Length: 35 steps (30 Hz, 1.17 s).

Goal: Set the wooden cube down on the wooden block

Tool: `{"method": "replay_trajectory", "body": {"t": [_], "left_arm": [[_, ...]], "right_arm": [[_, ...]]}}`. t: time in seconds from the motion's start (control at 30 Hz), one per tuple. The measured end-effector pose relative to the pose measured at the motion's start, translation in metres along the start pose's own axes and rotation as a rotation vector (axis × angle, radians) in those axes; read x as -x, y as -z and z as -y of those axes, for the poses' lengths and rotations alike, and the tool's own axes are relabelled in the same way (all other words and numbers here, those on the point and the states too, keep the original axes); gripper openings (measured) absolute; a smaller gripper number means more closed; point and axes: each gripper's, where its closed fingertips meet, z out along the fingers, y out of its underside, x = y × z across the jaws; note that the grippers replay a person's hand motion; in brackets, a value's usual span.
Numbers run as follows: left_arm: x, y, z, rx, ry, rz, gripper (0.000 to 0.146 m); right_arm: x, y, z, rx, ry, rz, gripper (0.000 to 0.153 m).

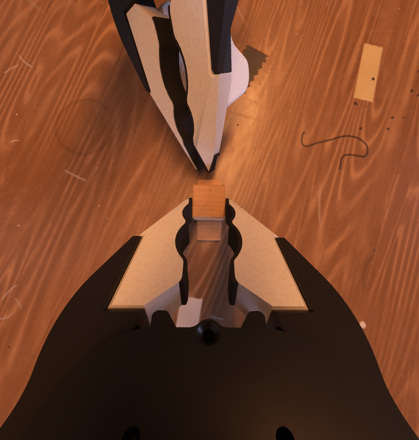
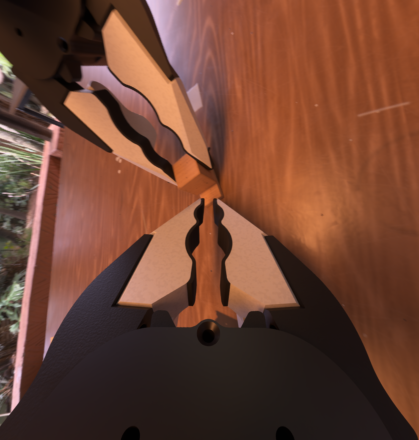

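Observation:
My left gripper (image 1: 208, 202) is shut on the wooden cube (image 1: 208, 202) at its fingertips. The cube sits directly over the smaller, paler wooden block (image 1: 208, 230), which lies on the wooden table and sticks out before and behind the cube. I cannot tell whether they touch. In the right wrist view the cube (image 2: 191, 175) is held by the left gripper (image 2: 191, 171) at upper left, with the block's end (image 2: 212, 192) beside it. My right gripper (image 2: 208, 202) is empty, with only a narrow slit between its fingers. Its tips (image 1: 207, 169) stop just short of the block's far end.
A pale strip of tape (image 1: 368, 72) and a dark curl of thread (image 1: 334, 142) lie on the table to the right. In the right wrist view the table edge (image 2: 40, 214) runs down the left side, with greenery beyond. A pale patch (image 2: 195, 97) lies on the table.

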Motion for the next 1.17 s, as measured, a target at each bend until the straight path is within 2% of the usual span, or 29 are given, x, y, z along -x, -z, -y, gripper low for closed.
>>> {"method": "replay_trajectory", "body": {"t": [0.07,0.2,0.37,0.5,0.73,1.03,1.17], "left_arm": [[0.0,0.0,0.0,0.001,-0.001,0.001,0.027],[0.0,-0.001,-0.001,0.006,0.001,0.003,0.027],[0.0,-0.001,-0.002,0.01,0.009,-0.007,0.027],[0.0,-0.001,-0.002,0.011,0.01,-0.006,0.027],[-0.001,0.001,-0.004,0.017,0.007,-0.016,0.031],[-0.002,0.015,0.006,-0.053,0.066,-0.11,0.039],[0.005,0.019,0.011,-0.06,0.057,-0.079,0.039]], "right_arm": [[0.004,-0.001,0.0,-0.001,0.004,0.025,0.0],[-0.004,0.008,0.003,-0.025,-0.006,-0.013,0.0],[-0.019,0.006,-0.004,0.021,-0.016,-0.12,0.011],[-0.018,0.001,-0.003,0.04,0.022,-0.165,0.01],[-0.015,-0.004,-0.002,0.056,0.065,-0.19,0.007],[-0.014,0.001,-0.001,0.046,0.102,-0.215,0.002],[-0.012,0.002,-0.001,0.046,0.112,-0.217,0.002]]}}
